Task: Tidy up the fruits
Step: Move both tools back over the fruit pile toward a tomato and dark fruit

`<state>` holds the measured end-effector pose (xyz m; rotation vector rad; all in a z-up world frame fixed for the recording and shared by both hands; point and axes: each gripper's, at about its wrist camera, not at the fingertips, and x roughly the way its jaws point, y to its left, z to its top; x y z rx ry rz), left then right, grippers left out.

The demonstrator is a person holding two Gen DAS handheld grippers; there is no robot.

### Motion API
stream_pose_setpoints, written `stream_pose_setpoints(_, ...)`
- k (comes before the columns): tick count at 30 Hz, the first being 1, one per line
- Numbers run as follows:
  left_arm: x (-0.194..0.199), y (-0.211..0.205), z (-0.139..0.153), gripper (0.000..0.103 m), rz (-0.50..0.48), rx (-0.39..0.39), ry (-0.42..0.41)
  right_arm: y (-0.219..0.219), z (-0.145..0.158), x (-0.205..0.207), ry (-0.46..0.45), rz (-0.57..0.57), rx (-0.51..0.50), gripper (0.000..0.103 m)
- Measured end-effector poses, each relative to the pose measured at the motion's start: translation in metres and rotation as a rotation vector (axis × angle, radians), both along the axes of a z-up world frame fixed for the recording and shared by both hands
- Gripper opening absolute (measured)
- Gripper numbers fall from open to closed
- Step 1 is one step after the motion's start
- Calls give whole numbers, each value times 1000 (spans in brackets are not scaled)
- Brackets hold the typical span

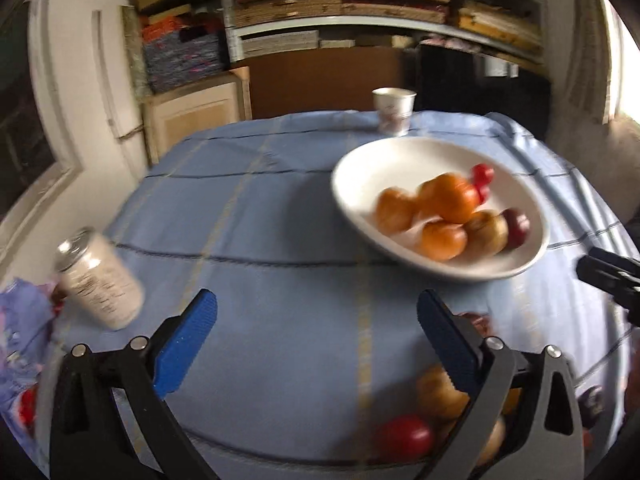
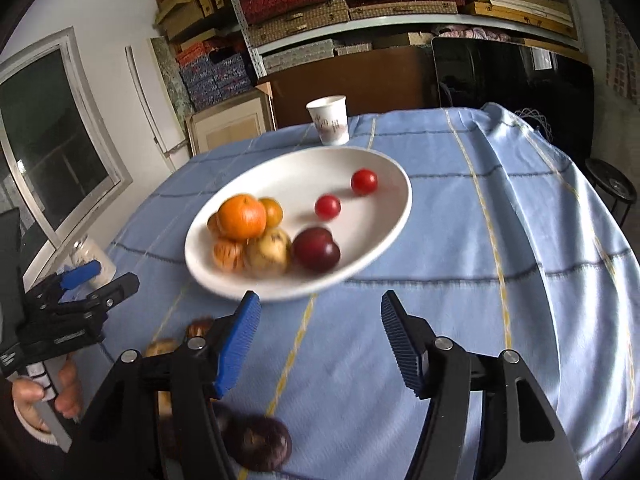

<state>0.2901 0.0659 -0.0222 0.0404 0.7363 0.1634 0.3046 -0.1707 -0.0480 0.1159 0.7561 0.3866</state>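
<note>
Both claws, left claw (image 1: 316, 332) and right claw (image 2: 318, 332), hung released and empty at lower frame, below the white bowl (image 2: 372, 168) of fruit at centre on the table (image 2: 480, 240).

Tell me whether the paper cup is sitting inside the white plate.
No, the paper cup stands on the tablecloth behind the white plate, outside its rim.

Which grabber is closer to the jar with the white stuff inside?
Left. The left gripper hangs open just beside the glass jar, which stands at its left side. The right gripper is open farther off, across the table near the white plate.
</note>
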Motion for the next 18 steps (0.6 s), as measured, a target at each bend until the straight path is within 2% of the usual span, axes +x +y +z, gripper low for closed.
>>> stream_pose_setpoints(5,-17,24,3,98,6,-153,4,-2,-2,-10,32,17,-10,64)
stream_pose_setpoints(7,-22,29,2,98,2,-186,8,-2,-1,-14,32,37,-11,64)
stream_pose_setpoints(10,-27,28,3,98,18,-156,-4,-1,0,-23,38,93,-14,64)
stream_pose_setpoints(13,-32,21,5,98,20,-96,-18,3,-3,-27,38,96,-58,63)
stream_pose_setpoints(18,-32,11,3,98,-16,-68,1,6,-12,-24,100,123,-81,56)
